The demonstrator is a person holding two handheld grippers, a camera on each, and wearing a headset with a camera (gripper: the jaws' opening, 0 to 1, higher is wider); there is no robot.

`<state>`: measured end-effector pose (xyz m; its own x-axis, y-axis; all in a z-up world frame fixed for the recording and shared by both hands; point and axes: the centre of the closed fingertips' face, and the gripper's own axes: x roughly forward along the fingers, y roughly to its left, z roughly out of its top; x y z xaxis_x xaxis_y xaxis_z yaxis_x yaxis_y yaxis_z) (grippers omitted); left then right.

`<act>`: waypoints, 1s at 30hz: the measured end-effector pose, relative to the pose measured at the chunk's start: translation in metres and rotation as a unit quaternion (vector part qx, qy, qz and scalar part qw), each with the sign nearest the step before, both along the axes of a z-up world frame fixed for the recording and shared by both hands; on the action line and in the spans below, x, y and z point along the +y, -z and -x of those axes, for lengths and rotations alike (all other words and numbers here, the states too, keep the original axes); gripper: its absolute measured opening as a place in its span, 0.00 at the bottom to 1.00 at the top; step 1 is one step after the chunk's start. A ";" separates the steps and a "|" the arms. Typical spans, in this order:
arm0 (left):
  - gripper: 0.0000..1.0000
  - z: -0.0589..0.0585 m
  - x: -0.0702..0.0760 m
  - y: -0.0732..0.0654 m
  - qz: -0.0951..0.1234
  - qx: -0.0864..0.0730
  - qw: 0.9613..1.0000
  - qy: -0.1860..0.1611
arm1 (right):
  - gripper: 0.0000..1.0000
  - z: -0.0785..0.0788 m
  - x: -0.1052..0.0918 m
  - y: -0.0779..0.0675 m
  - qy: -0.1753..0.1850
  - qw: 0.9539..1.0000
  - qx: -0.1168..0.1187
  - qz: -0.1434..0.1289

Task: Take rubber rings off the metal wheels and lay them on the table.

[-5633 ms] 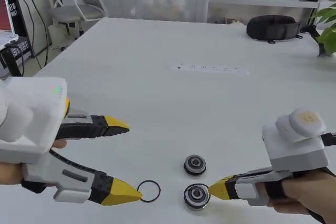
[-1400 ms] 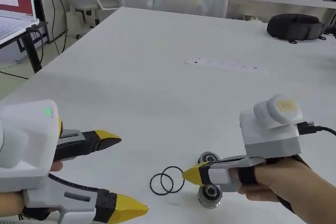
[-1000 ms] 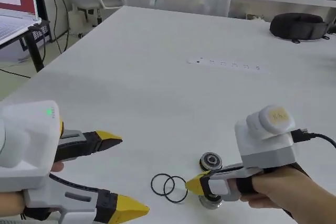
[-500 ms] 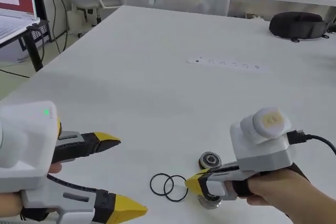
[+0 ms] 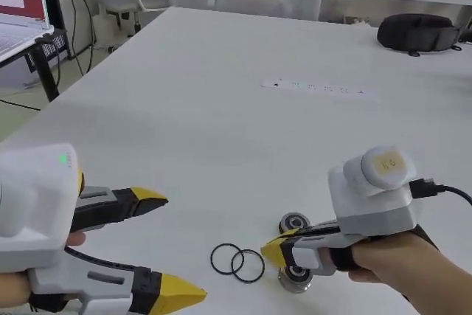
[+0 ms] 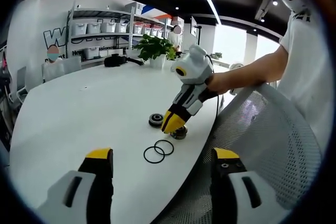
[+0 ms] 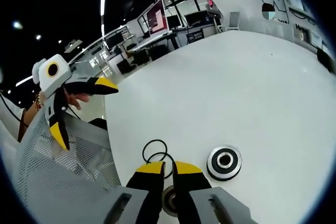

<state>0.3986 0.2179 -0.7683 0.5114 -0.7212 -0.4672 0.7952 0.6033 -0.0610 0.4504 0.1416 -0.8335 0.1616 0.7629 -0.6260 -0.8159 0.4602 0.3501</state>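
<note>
Rubber rings: two black rubber rings [image 5: 237, 262] lie flat on the white bench [image 5: 243, 130], close to its near edge. They overlap, and the pair's long axis runs along that edge.
Far wheel: the far metal wheel [image 5: 294, 223] lies flat with its bore pointing up, just beyond the right tongs.
Near wheel: the near metal wheel [image 5: 296, 279] lies flat, partly hidden under the right tongs, nearer the near edge.
Right tongs: the right tongs [image 5: 271, 251] are all but closed, with only a thin slit between the jaws and nothing seen in it. The tips point along the near edge at the rings, just beside them.
Left tongs: the left tongs [image 5: 166, 245] are spread wide and empty by the near edge, pointing at the rings and apart from them.
</note>
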 end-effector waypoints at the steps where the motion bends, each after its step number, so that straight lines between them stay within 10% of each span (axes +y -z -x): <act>1: 0.74 0.000 0.000 0.000 0.000 0.001 1.000 0.000 | 0.03 -0.001 0.000 -0.002 0.002 1.000 -0.002 -0.003; 30: 0.74 0.001 0.000 0.002 -0.001 0.007 1.000 0.002 | 0.07 -0.040 -0.022 -0.064 0.092 0.990 -0.039 -0.100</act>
<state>0.3972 0.2178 -0.7703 0.5025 -0.7218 -0.4759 0.7963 0.6008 -0.0706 0.4901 0.1198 -0.7694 0.3511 0.8233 -0.4459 -0.7535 0.5312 0.3874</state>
